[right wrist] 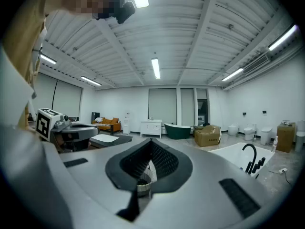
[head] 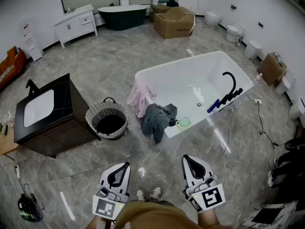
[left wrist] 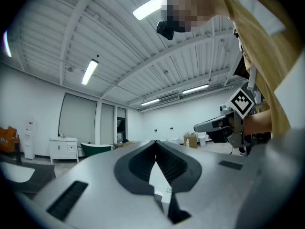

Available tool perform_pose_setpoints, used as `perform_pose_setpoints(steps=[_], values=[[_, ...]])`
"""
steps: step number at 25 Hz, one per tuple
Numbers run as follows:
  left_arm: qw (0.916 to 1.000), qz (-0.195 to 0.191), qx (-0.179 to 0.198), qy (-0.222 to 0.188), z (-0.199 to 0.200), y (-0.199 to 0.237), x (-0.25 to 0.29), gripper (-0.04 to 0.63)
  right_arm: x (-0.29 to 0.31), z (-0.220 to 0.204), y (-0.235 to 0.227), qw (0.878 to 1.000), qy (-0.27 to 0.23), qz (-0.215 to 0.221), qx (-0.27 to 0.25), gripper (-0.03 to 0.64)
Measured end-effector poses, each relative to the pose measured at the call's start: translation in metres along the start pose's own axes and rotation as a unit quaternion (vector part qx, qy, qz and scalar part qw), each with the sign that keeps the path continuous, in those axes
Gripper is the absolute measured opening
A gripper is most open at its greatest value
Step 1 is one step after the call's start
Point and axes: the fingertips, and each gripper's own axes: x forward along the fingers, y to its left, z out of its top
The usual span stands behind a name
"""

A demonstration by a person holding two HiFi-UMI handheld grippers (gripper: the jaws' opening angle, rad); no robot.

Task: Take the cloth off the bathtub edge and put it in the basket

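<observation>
While grey cloth (head: 155, 121) drapes bathtub (head: 187, 80), basket (head: 88, 116) beside, left gripper (head: 127, 164), right gripper (head: 185, 158) closed.

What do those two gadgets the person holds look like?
The left gripper and right gripper each have a pale grey shell, black ribbed pads tapering to a point, and a cube of black-and-white square markers at the rear. The person wears a mustard top and white shoes.
</observation>
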Motion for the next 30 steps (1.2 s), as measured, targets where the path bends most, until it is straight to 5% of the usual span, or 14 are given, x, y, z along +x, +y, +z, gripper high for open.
perform_pose_setpoints(steps=[30], values=[[0.997, 0.076, 0.01, 0.01, -0.013, -0.008, 0.027, 0.008, 0.002, -0.012, -0.052, 0.999, -0.019, 0.041, 0.02, 0.005]])
